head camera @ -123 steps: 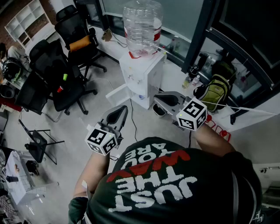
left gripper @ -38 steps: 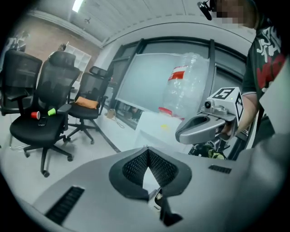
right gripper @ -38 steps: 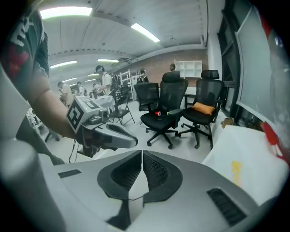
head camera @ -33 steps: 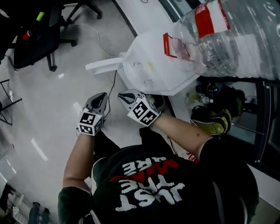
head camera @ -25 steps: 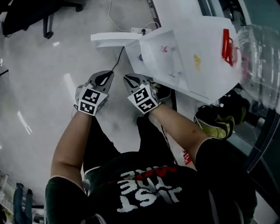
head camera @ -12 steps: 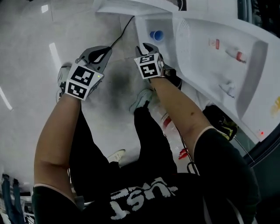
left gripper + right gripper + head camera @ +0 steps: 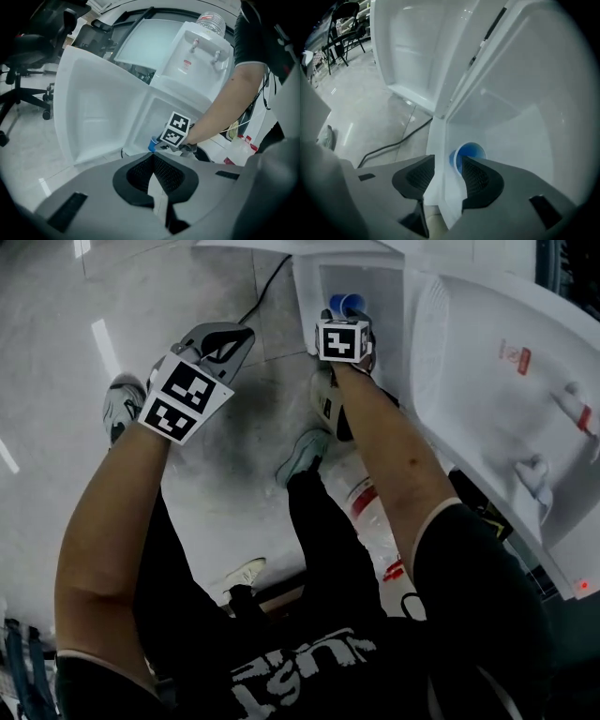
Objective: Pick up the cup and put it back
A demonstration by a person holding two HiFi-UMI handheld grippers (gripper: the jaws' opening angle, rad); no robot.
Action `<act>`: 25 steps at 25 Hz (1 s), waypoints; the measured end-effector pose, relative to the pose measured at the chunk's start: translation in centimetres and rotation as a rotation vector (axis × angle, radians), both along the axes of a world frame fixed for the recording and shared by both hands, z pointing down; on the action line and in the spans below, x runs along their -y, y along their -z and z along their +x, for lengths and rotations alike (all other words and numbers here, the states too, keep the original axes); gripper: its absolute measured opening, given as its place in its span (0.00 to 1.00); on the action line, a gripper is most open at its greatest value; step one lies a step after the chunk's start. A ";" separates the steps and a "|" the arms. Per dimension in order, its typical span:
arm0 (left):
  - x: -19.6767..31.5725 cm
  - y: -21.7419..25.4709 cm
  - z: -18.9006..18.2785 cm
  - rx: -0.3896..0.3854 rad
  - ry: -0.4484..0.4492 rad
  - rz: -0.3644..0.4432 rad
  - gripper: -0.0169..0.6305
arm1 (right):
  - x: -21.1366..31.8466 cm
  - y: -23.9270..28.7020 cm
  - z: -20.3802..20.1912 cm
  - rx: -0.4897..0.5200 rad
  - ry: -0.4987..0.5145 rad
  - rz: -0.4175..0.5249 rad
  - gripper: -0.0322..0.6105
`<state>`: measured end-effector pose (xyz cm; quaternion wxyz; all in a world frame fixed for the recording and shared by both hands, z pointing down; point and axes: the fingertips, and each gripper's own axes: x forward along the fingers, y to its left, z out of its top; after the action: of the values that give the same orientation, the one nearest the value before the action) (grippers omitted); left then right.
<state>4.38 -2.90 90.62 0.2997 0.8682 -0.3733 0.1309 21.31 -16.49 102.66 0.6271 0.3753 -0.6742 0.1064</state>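
1. The right gripper [image 7: 448,160] has its fingers [image 7: 480,176] spreading with nothing pinched. The blue cup [image 7: 469,152] sits just beyond the right finger, untouched.
2. The left gripper [image 7: 153,156] hangs well left over the floor [image 7: 56,352], its fingers [image 7: 138,171] pressed together and empty.
3. The cup stands in the lower cabinet [image 7: 515,126] of the water dispenser [image 7: 197,61], on the left, just beside the side wall's front edge [image 7: 440,136].
4. This looks like the reach for the pick-up. The next move calls for sliding right so the cup, not that edge, lies in the gap, then closing.
5. Room is tight on the left and open to the right and farther in. The open door [image 7: 412,47] and a cable [image 7: 389,146] lie left.
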 end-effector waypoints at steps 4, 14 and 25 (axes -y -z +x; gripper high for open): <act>1.2 -1.5 1.4 0.010 -0.020 -0.014 0.04 | 1.4 -1.9 1.5 -0.032 0.022 -0.003 0.33; 2.3 -1.5 0.8 0.001 0.014 -0.020 0.04 | 1.0 -2.9 1.2 -0.071 0.081 -0.027 0.13; -2.1 8.2 -2.0 -0.002 0.104 -0.053 0.04 | -9.5 6.9 -6.8 0.043 0.251 -0.195 0.13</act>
<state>2.36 -0.77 82.42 0.3293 0.8396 -0.4140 0.1239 14.55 -6.97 95.80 0.6545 0.2231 -0.7155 0.1000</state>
